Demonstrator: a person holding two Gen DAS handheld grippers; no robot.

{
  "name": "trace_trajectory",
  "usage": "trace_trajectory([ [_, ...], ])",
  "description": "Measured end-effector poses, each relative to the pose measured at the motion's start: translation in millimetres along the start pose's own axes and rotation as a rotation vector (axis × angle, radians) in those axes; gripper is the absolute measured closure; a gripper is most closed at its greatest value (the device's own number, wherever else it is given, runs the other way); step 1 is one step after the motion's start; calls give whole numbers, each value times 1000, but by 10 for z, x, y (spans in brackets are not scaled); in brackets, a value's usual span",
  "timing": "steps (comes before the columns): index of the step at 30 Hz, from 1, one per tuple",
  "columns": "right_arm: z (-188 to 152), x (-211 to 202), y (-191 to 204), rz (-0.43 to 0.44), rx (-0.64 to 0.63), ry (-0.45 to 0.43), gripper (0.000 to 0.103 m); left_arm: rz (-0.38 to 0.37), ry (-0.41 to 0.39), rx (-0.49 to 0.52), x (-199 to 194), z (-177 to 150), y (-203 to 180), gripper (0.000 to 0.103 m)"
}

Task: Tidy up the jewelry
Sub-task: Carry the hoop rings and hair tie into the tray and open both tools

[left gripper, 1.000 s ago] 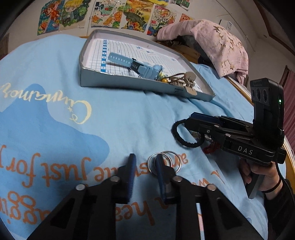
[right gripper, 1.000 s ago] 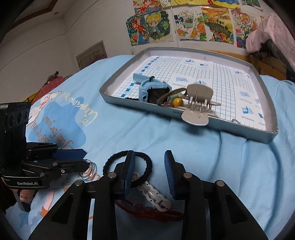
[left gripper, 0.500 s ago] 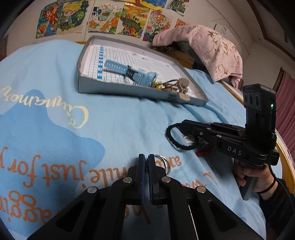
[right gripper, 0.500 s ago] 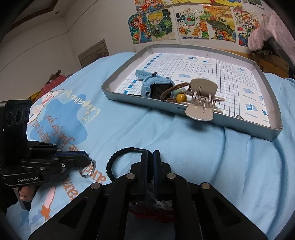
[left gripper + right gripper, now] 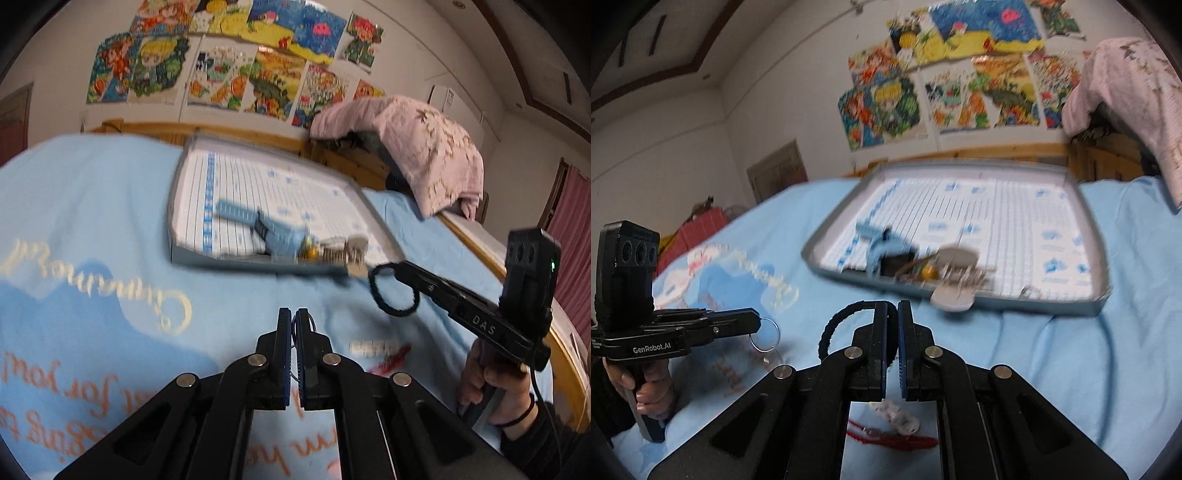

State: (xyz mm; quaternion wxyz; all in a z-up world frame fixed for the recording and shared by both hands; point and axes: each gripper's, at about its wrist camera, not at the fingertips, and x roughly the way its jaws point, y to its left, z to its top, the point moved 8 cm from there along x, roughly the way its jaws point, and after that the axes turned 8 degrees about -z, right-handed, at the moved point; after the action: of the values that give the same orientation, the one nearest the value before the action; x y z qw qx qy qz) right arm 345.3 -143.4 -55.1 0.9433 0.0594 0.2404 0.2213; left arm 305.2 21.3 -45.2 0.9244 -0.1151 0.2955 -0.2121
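My left gripper (image 5: 293,314) is shut on a pair of thin silver rings (image 5: 765,334), which hang from its tips (image 5: 759,325) above the blue bedspread. The right gripper (image 5: 892,306) is shut on a black hair tie (image 5: 831,332), whose loop dangles to the left of its fingers. From the left wrist view that hair tie (image 5: 393,291) hangs off the right gripper (image 5: 400,267), close to the tray's near corner. The grey tray (image 5: 997,301), lined with grid paper, holds a blue watch (image 5: 886,247), a yellow bead (image 5: 929,273) and a silver clip (image 5: 955,277).
A white linked piece (image 5: 897,417) and a red cord (image 5: 897,439) lie on the bedspread under the right gripper. A pink blanket (image 5: 413,147) is heaped at the back right by the wooden bed frame. A person's hand (image 5: 495,384) grips each handle.
Both grippers shut, the left on the rings and the right on the hair tie. Both then rose off the bedspread with them, and the right one moved toward the tray.
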Motion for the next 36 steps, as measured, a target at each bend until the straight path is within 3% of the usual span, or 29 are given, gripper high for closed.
trace_trajectory([
  [7, 417, -60, -380, -98, 68, -92, 98, 25, -117, -19, 166, 599, -13, 100],
  [14, 654, 253, -822, -224, 151, -102, 98, 105, -196, -79, 556, 969, 139, 100],
  [18, 627, 530, -991, -241, 183, -60, 98, 162, -197, -117, 696, 924, 311, 100],
  [25, 458, 892, -992, -244, 165, -1, 98, 221, -115, -137, 948, 653, 537, 100],
  [36, 305, 1003, -875, -275, 93, 55, 98, 217, -63, -184, 1097, 473, 667, 100],
])
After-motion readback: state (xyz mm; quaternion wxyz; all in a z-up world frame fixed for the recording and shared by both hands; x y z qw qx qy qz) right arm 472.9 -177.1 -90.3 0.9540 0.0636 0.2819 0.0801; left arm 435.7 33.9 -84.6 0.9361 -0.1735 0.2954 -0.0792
